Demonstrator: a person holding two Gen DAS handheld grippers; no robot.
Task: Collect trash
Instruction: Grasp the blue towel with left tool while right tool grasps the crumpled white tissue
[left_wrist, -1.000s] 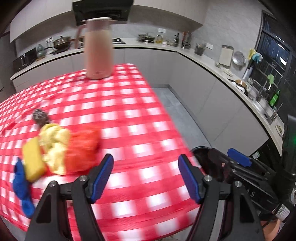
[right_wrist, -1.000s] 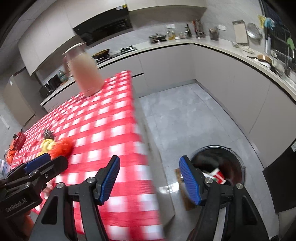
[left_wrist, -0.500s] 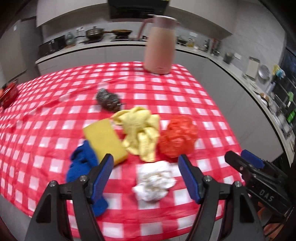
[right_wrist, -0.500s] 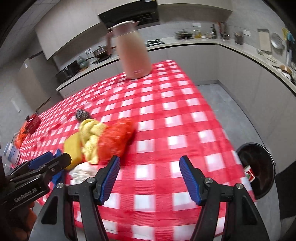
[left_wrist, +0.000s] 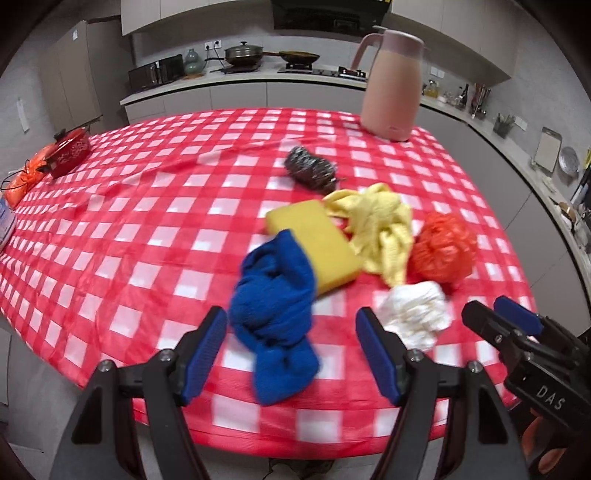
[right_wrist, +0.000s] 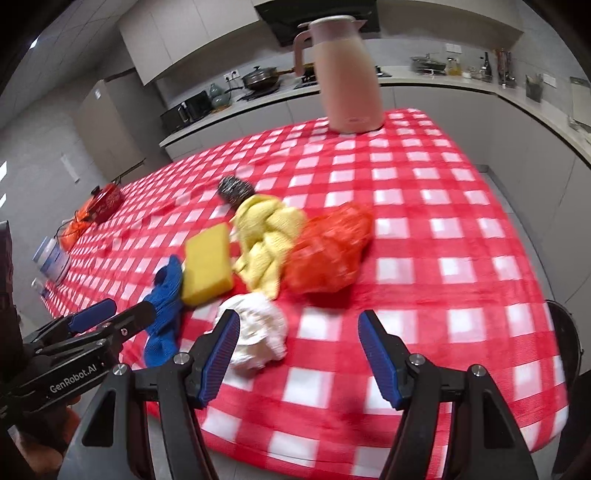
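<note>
A pile of litter lies near the front edge of the red-checked table (left_wrist: 155, 229): a blue cloth (left_wrist: 275, 317), a yellow sponge (left_wrist: 314, 243), a yellow cloth (left_wrist: 380, 229), an orange plastic bag (left_wrist: 443, 251), a white crumpled paper (left_wrist: 413, 314) and a steel scourer (left_wrist: 310, 170). My left gripper (left_wrist: 291, 354) hovers open over the blue cloth without touching it. My right gripper (right_wrist: 299, 354) hovers open just right of the white paper (right_wrist: 258, 332), in front of the orange bag (right_wrist: 328, 251). Neither holds anything.
A tall pink jug (left_wrist: 391, 85) stands at the table's far right corner. A red pot (left_wrist: 70, 151) and a white jar (right_wrist: 51, 258) sit at the left end. A dark trash bin (right_wrist: 565, 332) stands on the floor off the table's right edge. Kitchen counters run behind.
Both views have swung left, from the table's right edge and the floor bin onto the pile. The litter now sits closer and lower in view. Both grippers stayed open.
</note>
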